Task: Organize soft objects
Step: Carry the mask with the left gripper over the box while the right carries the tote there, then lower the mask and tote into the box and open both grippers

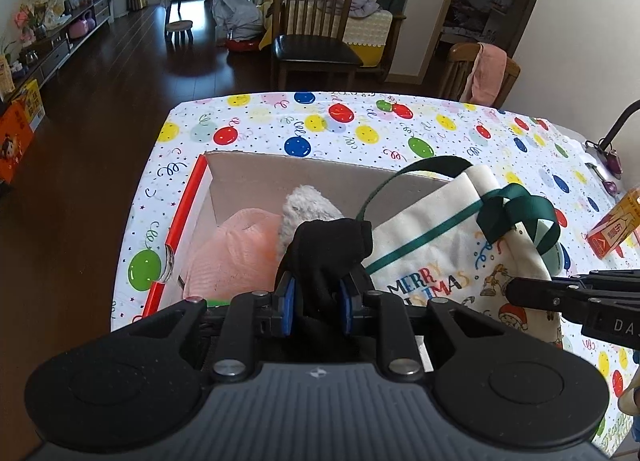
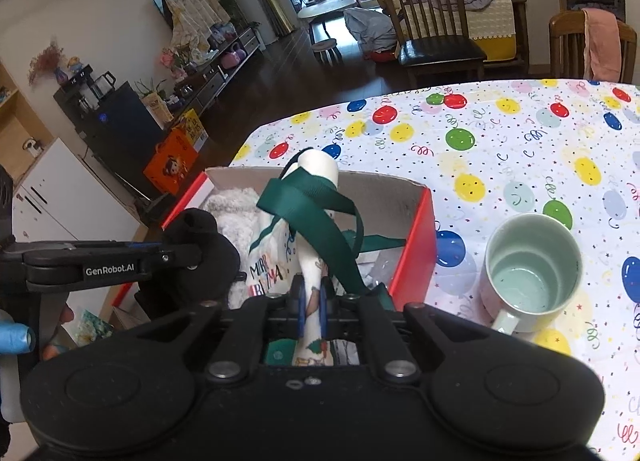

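A cardboard box with red sides [image 1: 188,213] [image 2: 420,237] stands on the balloon-print tablecloth. Inside lie a pink cloth [image 1: 232,253] and a grey fluffy item [image 1: 308,207] [image 2: 236,213]. My left gripper [image 1: 316,301] is shut on a black cloth bundle [image 1: 328,249] [image 2: 204,257] held over the box. My right gripper [image 2: 312,305] is shut on a cream Christmas tote bag with green straps [image 2: 308,197] [image 1: 448,245], which hangs over the box's right part. In the left wrist view the right gripper's fingers [image 1: 532,293] reach in from the right.
A pale green mug [image 2: 532,265] stands on the table right of the box. An orange carton [image 1: 612,229] lies at the table's right edge. Two wooden chairs [image 1: 316,29] [image 1: 480,73] stand beyond the far edge. The tablecloth [image 1: 360,129] spreads behind the box.
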Tool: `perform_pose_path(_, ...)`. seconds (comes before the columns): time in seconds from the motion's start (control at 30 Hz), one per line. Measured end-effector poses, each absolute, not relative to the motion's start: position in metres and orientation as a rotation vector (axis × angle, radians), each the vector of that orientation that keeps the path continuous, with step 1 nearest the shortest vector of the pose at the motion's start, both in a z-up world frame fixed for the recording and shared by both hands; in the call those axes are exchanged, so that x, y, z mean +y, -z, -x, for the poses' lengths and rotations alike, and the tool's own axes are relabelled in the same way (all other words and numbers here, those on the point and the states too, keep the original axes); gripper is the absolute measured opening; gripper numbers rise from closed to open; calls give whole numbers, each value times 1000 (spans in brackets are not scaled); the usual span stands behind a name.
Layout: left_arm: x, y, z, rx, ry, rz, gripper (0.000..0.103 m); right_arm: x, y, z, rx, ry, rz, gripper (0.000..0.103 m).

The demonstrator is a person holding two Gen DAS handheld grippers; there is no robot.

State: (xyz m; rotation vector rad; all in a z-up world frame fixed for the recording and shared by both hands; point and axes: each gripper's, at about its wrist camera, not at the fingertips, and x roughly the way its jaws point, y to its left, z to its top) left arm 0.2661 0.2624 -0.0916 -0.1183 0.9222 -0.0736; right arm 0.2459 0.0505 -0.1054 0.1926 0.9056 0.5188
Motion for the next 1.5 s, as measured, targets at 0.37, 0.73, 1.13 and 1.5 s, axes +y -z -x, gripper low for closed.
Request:
perform_pose_path(0.37,259,81,-246,862,65,120,75,48,95,-228,869,-505,-135,8)
perform_pose_path(0.73,254,54,-215,813,77,99,75,37,69,-197,780,-532,-114,19)
perform_pose_path(1.13,246,15,-165,695,116,71,82,35,33,-152,653,-575,-115,56)
perform_pose_path(1.5,228,-2,-128,634,167,60,85,29,15,-109,524,-563,-97,93)
